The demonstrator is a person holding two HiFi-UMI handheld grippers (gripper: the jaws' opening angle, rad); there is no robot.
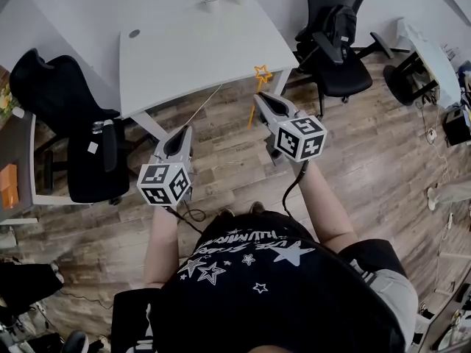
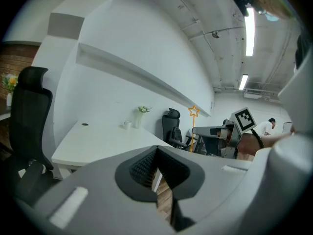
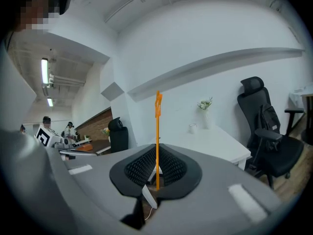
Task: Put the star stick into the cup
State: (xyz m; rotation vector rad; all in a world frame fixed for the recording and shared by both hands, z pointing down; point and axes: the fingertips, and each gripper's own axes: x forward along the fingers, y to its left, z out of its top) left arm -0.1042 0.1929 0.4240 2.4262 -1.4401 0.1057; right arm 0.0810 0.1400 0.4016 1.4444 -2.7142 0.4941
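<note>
My right gripper [image 1: 261,100] is shut on the lower part of an orange star stick [image 1: 259,87], whose star points toward the white table [image 1: 184,57]. In the right gripper view the stick [image 3: 157,131] stands upright between the ribbed pads [image 3: 172,166], seen edge-on. The small white cup [image 1: 211,1] stands at the table's far edge, well beyond both grippers; it also shows as the cup [image 3: 193,128] and the cup [image 2: 127,125]. My left gripper [image 1: 182,134] hangs lower left of the right one, shut and empty, over the wooden floor.
A black office chair [image 1: 70,123] stands left of the table and another chair [image 1: 335,43] to its right. A vase with flowers [image 3: 205,106] stands next to the cup. A second desk [image 1: 434,57] is at the far right. Wooden floor lies under both grippers.
</note>
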